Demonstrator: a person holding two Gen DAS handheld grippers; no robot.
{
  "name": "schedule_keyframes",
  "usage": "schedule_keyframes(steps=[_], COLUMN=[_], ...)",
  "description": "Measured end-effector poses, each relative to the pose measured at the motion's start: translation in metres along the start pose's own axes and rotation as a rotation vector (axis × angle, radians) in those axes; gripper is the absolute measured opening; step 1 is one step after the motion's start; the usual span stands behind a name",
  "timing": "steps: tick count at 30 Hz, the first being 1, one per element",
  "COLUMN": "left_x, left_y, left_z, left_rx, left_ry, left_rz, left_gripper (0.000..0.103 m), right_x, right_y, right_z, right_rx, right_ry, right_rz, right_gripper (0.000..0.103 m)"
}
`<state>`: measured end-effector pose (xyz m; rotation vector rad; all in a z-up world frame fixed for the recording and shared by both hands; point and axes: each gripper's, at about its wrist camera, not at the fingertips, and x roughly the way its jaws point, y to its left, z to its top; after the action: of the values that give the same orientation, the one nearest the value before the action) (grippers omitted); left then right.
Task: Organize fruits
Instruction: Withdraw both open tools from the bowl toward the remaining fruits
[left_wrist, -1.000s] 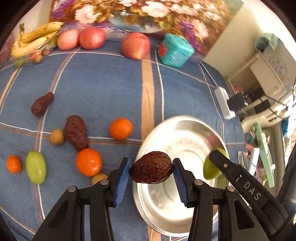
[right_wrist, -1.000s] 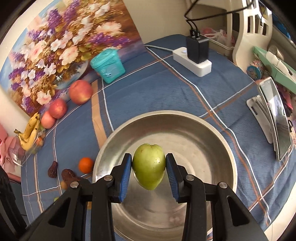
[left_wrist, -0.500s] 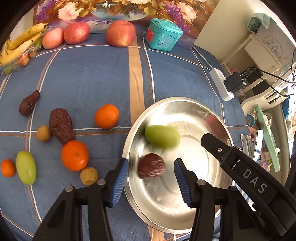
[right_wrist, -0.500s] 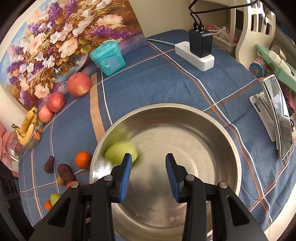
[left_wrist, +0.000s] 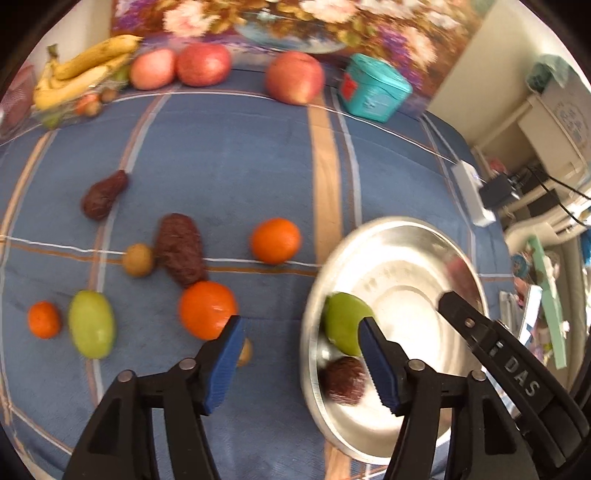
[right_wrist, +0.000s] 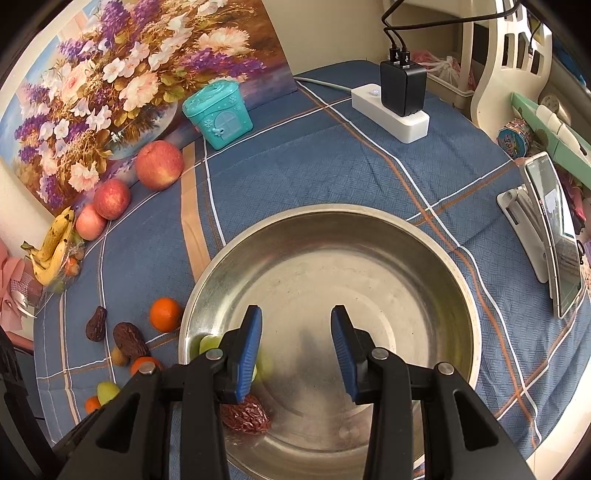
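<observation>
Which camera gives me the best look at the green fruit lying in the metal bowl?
The left wrist view: the green fruit shows almost whole by the metal bowl rim, only its right end behind a claw finger. In the right wrist view, only slivers of it show around the right claw's left finger.

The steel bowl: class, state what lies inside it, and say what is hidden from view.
Inside the steel bowl lie a green fruit and a wrinkled brown date. The right gripper, open and holding nothing, covers much of the green fruit in its own view.
</observation>
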<state>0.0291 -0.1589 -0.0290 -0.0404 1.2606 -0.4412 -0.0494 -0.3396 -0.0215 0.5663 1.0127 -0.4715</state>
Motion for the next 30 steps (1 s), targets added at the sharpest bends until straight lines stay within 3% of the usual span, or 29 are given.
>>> schedule_keyframes(steps=[1, 3, 6, 8, 9, 11, 16, 24, 30], left_x=[-0.002, -0.005, -0.01, -0.012, -0.014, -0.016, -0.02, -0.032, -0.04], left_y=[0.004, 0.014, 0.029, 0.038, 0.043, 0.05, 0.064, 0.08, 0.087], left_z=[0.0, 0.003, 0.005, 0.006, 0.007, 0.006, 0.005, 0.006, 0.008], left_rx=[-0.006, -0.022, -0.048, -0.061, -0.067, -0.068, -0.079, -0.109, -0.09], left_ry=[-0.009, -0.034, -0.065, -0.08, -0.084, -0.087, -0.095, -0.095, -0.119], left_rz=[0.019, 0.067, 0.146, 0.197, 0.224, 0.258, 0.337, 0.353, 0.395], left_gripper=[0.08, 0.09, 0.103, 0.103, 0.103, 0.103, 0.103, 0.103, 0.103], right_x=[0.0, 0.0, 0.0, 0.0, 0.0, -0.001, -0.005, -0.007, -0.014], right_y=[0.001, 0.003, 0.008, 0.011, 0.013, 0.015, 0.024, 0.039, 0.052], right_z=[0.0, -0.002, -0.002, -0.002, -0.003, -0.004, -0.007, -0.009, -0.011], right_rx=[-0.004, -0.012, -0.031, -0.054, -0.064, -0.076, -0.105, -0.147, -0.158], right_ry=[0.0, 0.001, 0.001, 0.001, 0.0, -0.009, -0.045, -0.053, -0.071], right_rz=[-0.001, 0.005, 0.005, -0.01, -0.016, -0.024, -0.015, 0.025, 0.107], right_gripper=[0.046, 0.066, 0.068, 0.073, 0.083, 0.09, 0.092, 0.095, 0.095])
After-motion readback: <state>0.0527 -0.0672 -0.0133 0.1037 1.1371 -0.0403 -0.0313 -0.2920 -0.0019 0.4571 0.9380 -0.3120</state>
